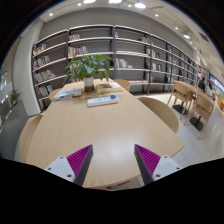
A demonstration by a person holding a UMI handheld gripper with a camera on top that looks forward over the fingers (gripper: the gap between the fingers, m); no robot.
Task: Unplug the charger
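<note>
My gripper (112,163) is released: its two fingers stand apart over the near edge of the table (95,128), the magenta pads (77,160) facing each other with bare tabletop between them. Nothing is held. I cannot make out a charger anywhere on the table. At the far edge sits a plant (90,67), with an open book (68,94) near the far left corner and a flat white item (102,100) just ahead of the plant. A chair back (160,108) rises at the right edge. Beyond the table, bookshelves (110,50) line the wall, and more chairs (190,97) stand far right.
</note>
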